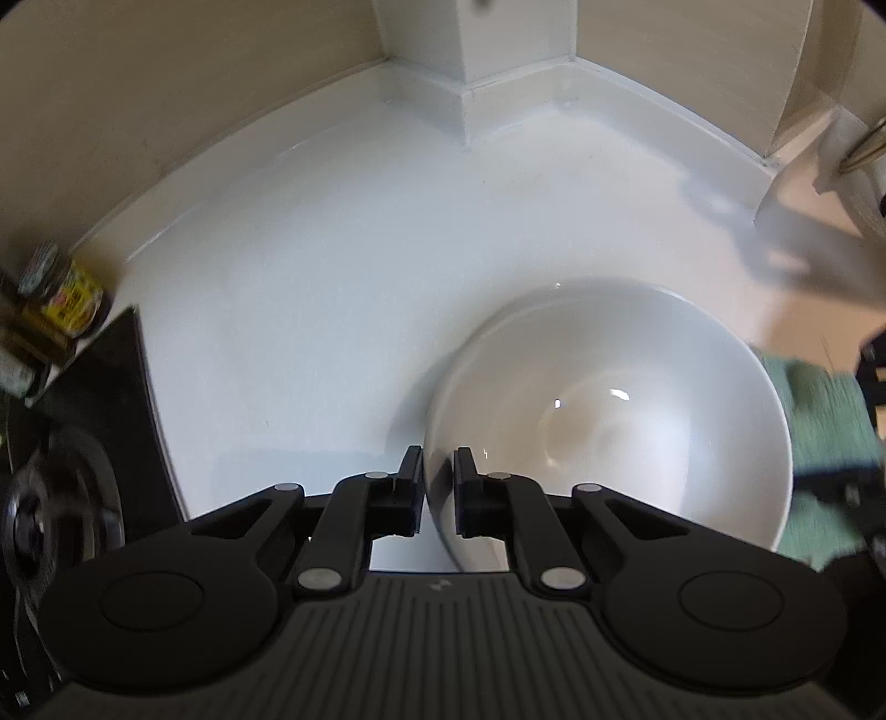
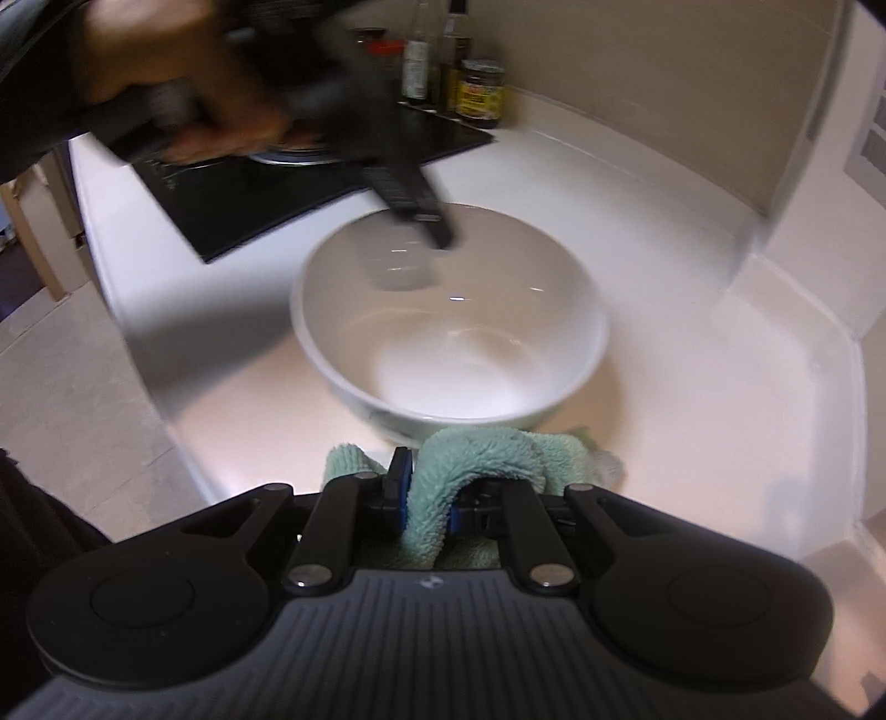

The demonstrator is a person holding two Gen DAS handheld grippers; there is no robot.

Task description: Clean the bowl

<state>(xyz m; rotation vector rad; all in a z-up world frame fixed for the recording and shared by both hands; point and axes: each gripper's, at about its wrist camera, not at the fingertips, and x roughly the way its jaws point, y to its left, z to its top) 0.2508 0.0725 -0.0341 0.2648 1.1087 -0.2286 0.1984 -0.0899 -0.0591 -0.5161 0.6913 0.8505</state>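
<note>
Left gripper (image 1: 438, 487) clamps white bowl (image 1: 609, 421) rim | right gripper (image 2: 426, 498) pinches green cloth (image 2: 470, 459) | only right view shows bottles (image 2: 454, 61).

A white counter (image 2: 692, 343) meets a beige wall (image 2: 637, 77) at the far side, with a white boxed corner post (image 1: 515, 44) standing on it. A black hob (image 2: 266, 188) is set into the counter's far left. Behind the hob, against the wall, stand a yellow-labelled jar (image 2: 480, 91) and two bottles (image 2: 437, 55), close together.
</note>
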